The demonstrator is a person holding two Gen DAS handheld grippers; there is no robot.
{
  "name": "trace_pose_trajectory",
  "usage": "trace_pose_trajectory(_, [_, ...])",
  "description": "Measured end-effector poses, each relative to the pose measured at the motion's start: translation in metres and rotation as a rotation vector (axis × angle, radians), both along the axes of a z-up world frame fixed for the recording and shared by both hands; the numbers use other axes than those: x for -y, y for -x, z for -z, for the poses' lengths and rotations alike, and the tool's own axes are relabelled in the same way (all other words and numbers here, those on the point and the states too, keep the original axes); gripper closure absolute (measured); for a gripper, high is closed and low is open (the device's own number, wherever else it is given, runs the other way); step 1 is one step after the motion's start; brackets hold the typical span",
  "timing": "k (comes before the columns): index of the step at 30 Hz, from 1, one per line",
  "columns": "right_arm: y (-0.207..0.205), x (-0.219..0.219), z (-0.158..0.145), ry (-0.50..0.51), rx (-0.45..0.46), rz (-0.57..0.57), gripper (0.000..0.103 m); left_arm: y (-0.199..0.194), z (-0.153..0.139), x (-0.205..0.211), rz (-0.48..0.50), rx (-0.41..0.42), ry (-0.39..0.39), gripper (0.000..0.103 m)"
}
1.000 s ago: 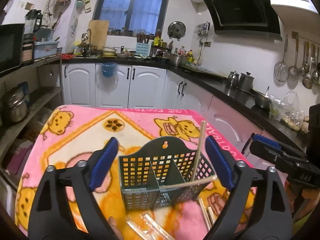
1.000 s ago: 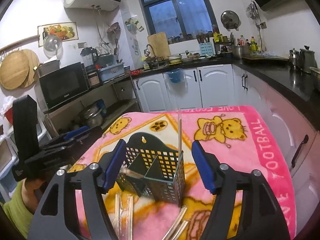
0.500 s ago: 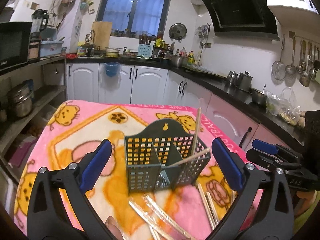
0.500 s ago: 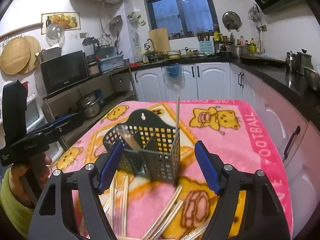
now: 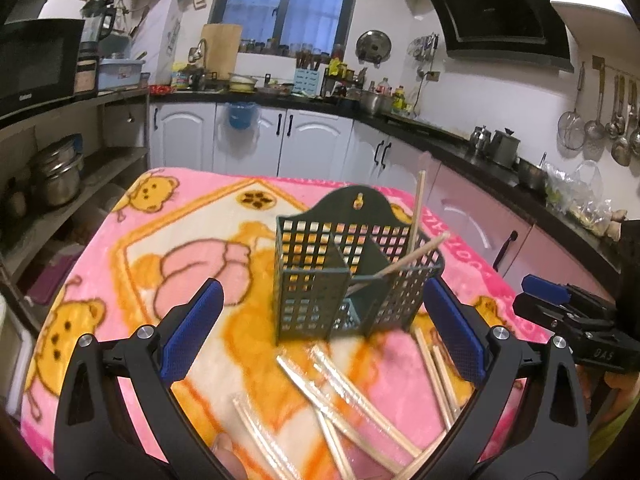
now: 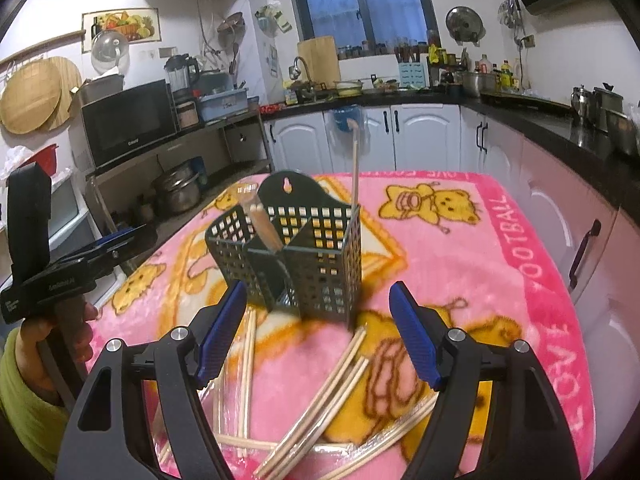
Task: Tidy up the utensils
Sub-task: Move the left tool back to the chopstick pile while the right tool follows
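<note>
A: What sits nearest the lens, short of the dark green basket (image 5: 344, 268)?

B: The left hand-held gripper (image 5: 320, 330), spread wide; its jaws have just been opening, with nothing pinched, only loose chopsticks (image 5: 340, 384) lying on the blanket (image 5: 132, 264) below the gap. The near ends of those sticks run off the bottom edge. A fingertip shows there too, mostly cut off.

A: And the right hand-held gripper (image 6: 318, 332)?

B: Also parted, gripping nothing. More chopsticks (image 6: 320, 404) lie on the near side of the basket, fanned and crossing; several look wrapped in clear sleeves, though blur makes that hard to confirm.

A: The basket itself?

B: It stands upright on the blanket that covers the table, just beyond both sets of fingers and touching neither. A divider splits it into compartments. One stick (image 6: 355, 164) stands nearly upright at its right corner; another (image 5: 408, 258) leans across the rim in the left wrist view. Their lower ends are hidden behind the mesh.

A: Anything else inside?

B: From the right wrist view, a sleeved pair (image 6: 262, 220) leans out of the left compartment.

A: Beyond the basket?

B: Far behind it, white cabinets (image 6: 420, 136) and a dark window (image 5: 288, 4).
</note>
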State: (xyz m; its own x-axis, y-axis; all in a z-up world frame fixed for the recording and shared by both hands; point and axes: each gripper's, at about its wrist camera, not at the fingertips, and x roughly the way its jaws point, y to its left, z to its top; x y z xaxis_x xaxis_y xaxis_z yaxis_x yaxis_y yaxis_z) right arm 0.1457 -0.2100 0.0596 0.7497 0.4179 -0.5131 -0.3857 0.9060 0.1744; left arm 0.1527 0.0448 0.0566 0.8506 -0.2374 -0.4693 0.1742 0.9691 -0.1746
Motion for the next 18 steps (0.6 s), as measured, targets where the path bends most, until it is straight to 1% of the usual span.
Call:
trace_pose_trajectory(9, [0.005,-0.006,0.027,0.016,-0.066,-0.019,0.032,0.007,0.030,-0.010,-0.033,-0.081,-0.014,0.011])
trace_pose_trajectory(18, [-0.007,-0.010,0.050,0.051,-0.130,-0.020,0.032,0.008,0.065,-0.021,-0.057,-0.186,-0.020,0.011])
